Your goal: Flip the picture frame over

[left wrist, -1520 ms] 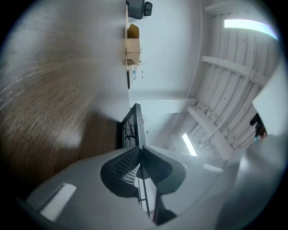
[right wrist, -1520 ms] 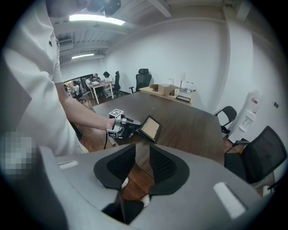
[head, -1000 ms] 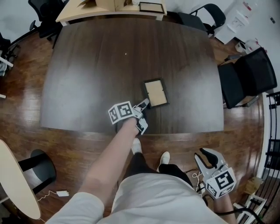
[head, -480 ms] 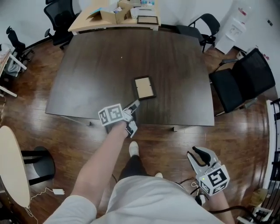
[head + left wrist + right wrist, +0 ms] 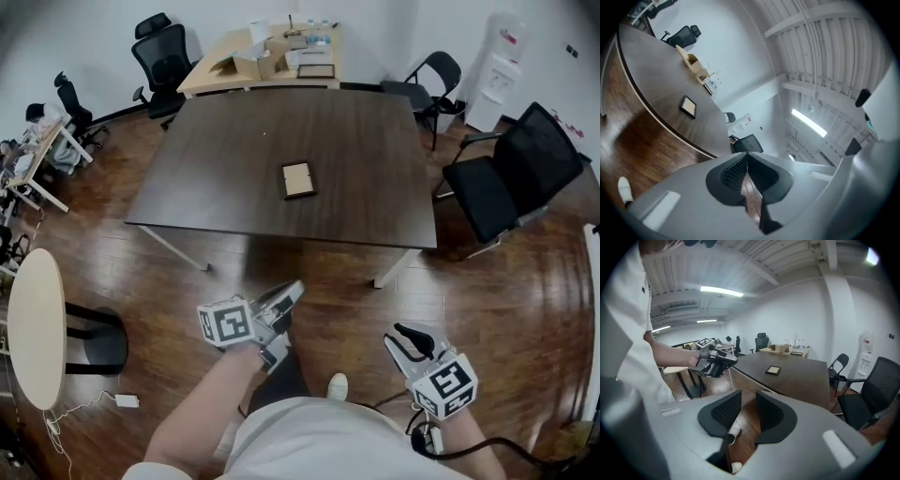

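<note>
A glossy wooden floor fills the room. On it stands a big dark surface, nearly bare. Past its far edge is a pale wooden desk with a cardboard box on top. A black office chair stands at the right side of the dark surface, and a smaller folding chair near its far right corner. A pale round table sits on the floor at the left.

The person stands back from the near edge of the surface, over open floor, with a white shoe showing below. The left gripper is held out in front on a bare forearm, above the floor and short of the surface. Its jaws are pressed together with nothing between them. The right gripper sits low at the person's right side, also over the floor. Its jaws stand slightly apart, and only floor shows through the gap.

The picture frame lies flat on the dark surface, near the middle and somewhat toward the near edge. It has a dark border and a tan panel facing up. It is well apart from both grippers, and nothing touches it.
</note>
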The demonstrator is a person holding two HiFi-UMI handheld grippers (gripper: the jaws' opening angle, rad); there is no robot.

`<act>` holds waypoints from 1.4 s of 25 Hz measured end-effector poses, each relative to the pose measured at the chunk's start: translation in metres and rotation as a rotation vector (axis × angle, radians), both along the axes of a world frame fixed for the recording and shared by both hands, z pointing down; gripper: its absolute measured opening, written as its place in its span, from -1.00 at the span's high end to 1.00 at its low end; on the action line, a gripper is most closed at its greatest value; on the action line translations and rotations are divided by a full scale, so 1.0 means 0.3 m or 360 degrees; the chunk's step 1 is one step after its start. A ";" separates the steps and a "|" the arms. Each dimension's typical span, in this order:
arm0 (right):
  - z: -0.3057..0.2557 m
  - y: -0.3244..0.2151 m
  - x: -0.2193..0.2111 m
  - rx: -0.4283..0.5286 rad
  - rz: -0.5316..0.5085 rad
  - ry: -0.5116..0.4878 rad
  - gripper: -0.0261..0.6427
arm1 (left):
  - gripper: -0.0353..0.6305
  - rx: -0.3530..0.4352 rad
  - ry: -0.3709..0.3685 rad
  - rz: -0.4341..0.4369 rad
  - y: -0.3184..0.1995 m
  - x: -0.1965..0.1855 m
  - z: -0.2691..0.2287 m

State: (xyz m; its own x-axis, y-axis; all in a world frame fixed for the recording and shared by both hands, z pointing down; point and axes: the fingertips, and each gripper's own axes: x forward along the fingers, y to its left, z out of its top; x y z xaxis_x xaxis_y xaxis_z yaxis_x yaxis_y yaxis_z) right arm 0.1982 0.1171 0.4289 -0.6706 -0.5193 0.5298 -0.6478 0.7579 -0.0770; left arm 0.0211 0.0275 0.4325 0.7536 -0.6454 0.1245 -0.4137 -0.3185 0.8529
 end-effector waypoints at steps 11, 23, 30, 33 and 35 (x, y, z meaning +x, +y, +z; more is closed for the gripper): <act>-0.092 0.208 -0.079 0.0115 0.0009 -0.0090 0.62 | 0.89 0.0239 -0.0060 0.0176 0.484 0.015 -0.198; -0.158 0.495 -0.389 0.0155 -0.0065 -0.0091 0.62 | 0.89 0.0355 -0.0211 0.0220 0.826 -0.244 -0.176; -0.153 0.601 -0.419 0.0161 -0.0027 -0.0065 0.63 | 0.88 0.0391 -0.0214 0.0297 0.916 -0.255 -0.152; -0.154 0.629 -0.432 0.0168 -0.0023 -0.0048 0.63 | 0.88 0.0397 -0.0201 0.0311 0.935 -0.258 -0.149; -0.157 0.644 -0.439 0.0170 -0.0020 -0.0039 0.63 | 0.88 0.0398 -0.0193 0.0324 0.952 -0.259 -0.147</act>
State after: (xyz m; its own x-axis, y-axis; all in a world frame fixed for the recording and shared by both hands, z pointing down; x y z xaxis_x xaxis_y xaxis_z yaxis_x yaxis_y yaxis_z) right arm 0.0665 0.3103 0.3819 -0.6895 -0.5635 0.4550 -0.6372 0.7706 -0.0112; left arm -0.0567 0.3132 0.3884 0.8596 -0.5050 0.0783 -0.4138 -0.5979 0.6865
